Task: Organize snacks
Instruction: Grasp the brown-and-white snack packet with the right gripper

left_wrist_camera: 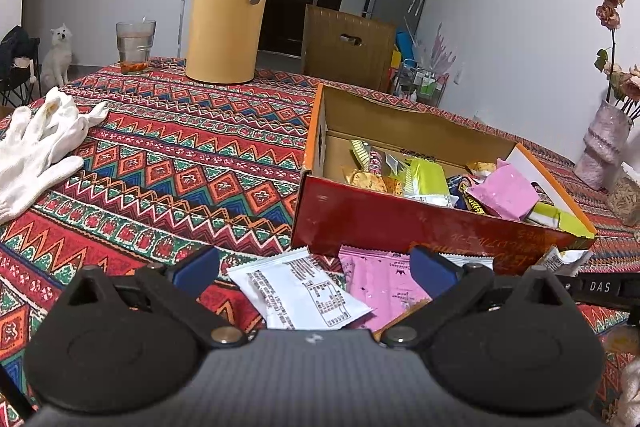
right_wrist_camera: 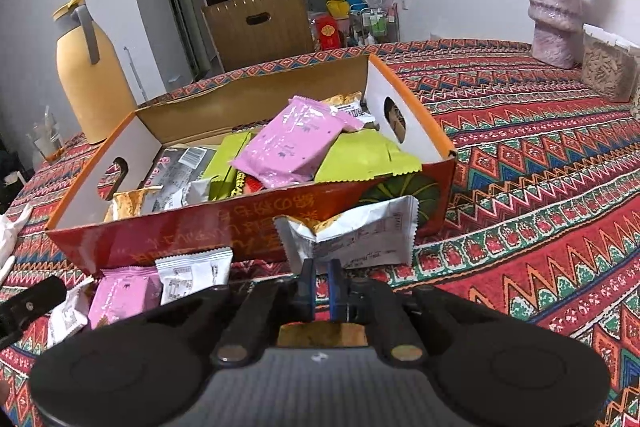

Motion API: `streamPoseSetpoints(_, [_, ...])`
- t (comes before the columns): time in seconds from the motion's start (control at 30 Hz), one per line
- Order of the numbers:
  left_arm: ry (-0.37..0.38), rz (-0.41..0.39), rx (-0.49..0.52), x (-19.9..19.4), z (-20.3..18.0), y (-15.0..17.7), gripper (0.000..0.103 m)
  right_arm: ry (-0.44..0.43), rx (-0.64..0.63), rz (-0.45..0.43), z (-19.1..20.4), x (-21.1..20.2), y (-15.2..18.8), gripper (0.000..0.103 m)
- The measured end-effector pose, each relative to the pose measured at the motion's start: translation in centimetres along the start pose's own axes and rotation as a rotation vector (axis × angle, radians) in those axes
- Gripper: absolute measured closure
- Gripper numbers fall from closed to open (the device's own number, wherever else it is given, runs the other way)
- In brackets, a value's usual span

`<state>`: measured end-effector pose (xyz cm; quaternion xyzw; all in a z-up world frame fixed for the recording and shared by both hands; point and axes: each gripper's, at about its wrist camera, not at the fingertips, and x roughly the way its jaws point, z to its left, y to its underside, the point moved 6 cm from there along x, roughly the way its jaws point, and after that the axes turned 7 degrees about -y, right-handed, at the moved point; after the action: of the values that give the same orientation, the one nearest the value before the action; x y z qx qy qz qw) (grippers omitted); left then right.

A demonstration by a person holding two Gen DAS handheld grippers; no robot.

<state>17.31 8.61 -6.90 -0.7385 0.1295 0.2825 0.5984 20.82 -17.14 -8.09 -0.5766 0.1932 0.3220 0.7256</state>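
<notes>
A red cardboard box (left_wrist_camera: 400, 227) with orange rims holds several snack packets, pink, green and yellow. In the right wrist view the box (right_wrist_camera: 200, 231) shows a pink packet (right_wrist_camera: 296, 143) on top. My left gripper (left_wrist_camera: 316, 267) is open above a white packet (left_wrist_camera: 300, 291) and a pink packet (left_wrist_camera: 384, 279) lying on the cloth before the box. My right gripper (right_wrist_camera: 320, 275) is shut on a white and orange snack packet (right_wrist_camera: 352, 235), held just in front of the box wall. More loose packets (right_wrist_camera: 160, 287) lie at the lower left.
A yellow thermos (left_wrist_camera: 228, 7) and a glass (left_wrist_camera: 135, 47) stand at the back of the patterned tablecloth (left_wrist_camera: 180, 155). White gloves (left_wrist_camera: 36, 147) lie at the left. A pink vase with flowers (right_wrist_camera: 556, 15) and a seed container (right_wrist_camera: 608, 67) stand at the right.
</notes>
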Motion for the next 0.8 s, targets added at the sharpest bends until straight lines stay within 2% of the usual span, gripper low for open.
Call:
streamPoseSetpoints(0.13, [0.003,0.010,-0.010,0.2,0.2,0.0,0.000,-0.010,0.016,-0.010,0.0,-0.4,0.2,0.097])
streamPoseSetpoints(0.33, [-0.001,0.030,-0.009,0.8,0.1,0.2,0.000,-0.051,0.048,-0.072,-0.8,-2.3,0.5,0.097])
streamPoseSetpoints(0.63, [-0.038,0.038,0.012,0.4,-0.1,-0.2,0.000,-0.092,0.065,-0.091,-2.0,-3.3,1.3,0.097])
streamPoseSetpoints(0.7, [-0.048,0.042,0.017,0.2,0.0,-0.3,0.000,-0.111,0.064,-0.084,-2.2,-3.4,1.5,0.088])
streamPoseSetpoints(0.77, [-0.052,0.044,0.021,-0.1,0.1,-0.4,0.000,-0.113,0.046,-0.076,-2.0,-3.4,1.7,0.065])
streamPoseSetpoints(0.8, [-0.057,0.044,0.024,-0.2,0.1,-0.4,0.000,-0.110,0.021,-0.070,-1.7,-3.4,1.9,0.042])
